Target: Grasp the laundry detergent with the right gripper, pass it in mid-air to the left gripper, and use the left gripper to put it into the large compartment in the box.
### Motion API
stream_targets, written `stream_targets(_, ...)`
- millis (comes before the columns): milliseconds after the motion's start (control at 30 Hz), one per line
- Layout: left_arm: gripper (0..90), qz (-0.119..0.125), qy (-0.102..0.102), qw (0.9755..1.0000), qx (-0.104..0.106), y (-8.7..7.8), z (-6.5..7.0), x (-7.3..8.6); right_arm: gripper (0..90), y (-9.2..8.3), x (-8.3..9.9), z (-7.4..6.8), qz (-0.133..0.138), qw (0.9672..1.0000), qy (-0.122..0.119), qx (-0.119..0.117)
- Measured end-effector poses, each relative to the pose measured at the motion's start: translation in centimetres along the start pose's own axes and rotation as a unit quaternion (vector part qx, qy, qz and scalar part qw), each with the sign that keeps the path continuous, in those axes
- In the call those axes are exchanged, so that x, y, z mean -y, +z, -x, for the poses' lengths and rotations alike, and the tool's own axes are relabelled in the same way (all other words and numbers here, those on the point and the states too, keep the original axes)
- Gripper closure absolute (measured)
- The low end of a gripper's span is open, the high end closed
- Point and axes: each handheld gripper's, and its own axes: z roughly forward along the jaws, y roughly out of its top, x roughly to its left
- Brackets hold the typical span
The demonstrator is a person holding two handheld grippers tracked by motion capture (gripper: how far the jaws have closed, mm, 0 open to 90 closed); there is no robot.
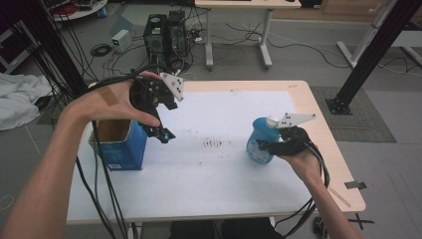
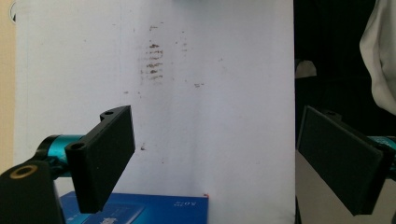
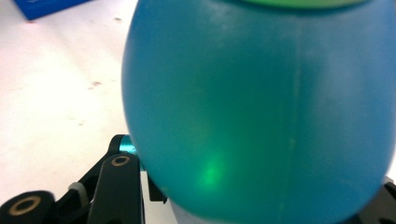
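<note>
The right tool (image 1: pixel 278 145) was clamped on the blue bottle (image 1: pixel 261 141), its jaws pressed against the round lower body at the right side of the counter (image 1: pixel 209 184). To do this grip well, I judged it best to keep the bottle upright and hold steady pressure, since the curved wall (smooth, glossy plastic) could slip. The bottle looked translucent blue, bulbous, with a pale top. The left tool (image 1: pixel 161 130) hung wide and empty above the blue box (image 1: pixel 122 147) at the left, and a brown smudge (image 1: pixel 213 144) marked the counter's middle.
</note>
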Motion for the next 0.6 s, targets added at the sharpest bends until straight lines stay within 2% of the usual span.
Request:
stream_targets(100,11.4,0.010,-0.021,0.9997,0.005,0.0,-0.3,-0.6,47.1,-0.1,-1.4,-0.3,0.000,0.9989,-0.033,-0.034)
stream_targets(200,11.4,0.020,-0.032,0.9992,0.013,0.1,-0.5,-1.3,47.0,0.0,-2.6,-0.7,-0.001,0.9954,-0.061,-0.074)
stream_targets(233,11.4,0.020,-0.033,0.9991,0.016,0.1,-0.5,-1.7,47.0,0.1,-2.9,-0.8,0.003,0.9942,-0.064,-0.086)
stream_targets(267,11.3,0.020,-0.033,0.9991,0.016,0.1,-0.5,-1.7,47.0,0.1,-2.9,-0.8,0.003,0.9942,-0.064,-0.086)
stream_targets(333,11.4,0.020,-0.032,0.9990,0.024,0.4,-0.6,-2.4,47.0,0.2,-3.5,-1.0,0.010,0.9909,-0.073,-0.112)
stream_targets(367,11.4,0.020,-0.032,0.9990,0.024,0.4,-0.6,-2.4,47.0,0.2,-3.5,-1.0,0.010,0.9909,-0.073,-0.112)
stream_targets(400,11.4,0.022,-0.031,0.9988,0.030,0.8,-0.6,-3.1,47.0,0.3,-3.8,-1.0,0.010,0.9892,-0.080,-0.123)
stream_targets(433,11.3,0.023,-0.032,0.9988,0.029,1.0,-0.7,-3.4,47.0,0.6,-4.2,-1.3,0.014,0.9848,-0.097,-0.143)
stream_targets(600,11.3,0.018,-0.032,0.9987,0.036,2.3,-1.2,-4.8,46.9,1.5,-5.2,-2.0,0.003,0.9749,-0.133,-0.179)
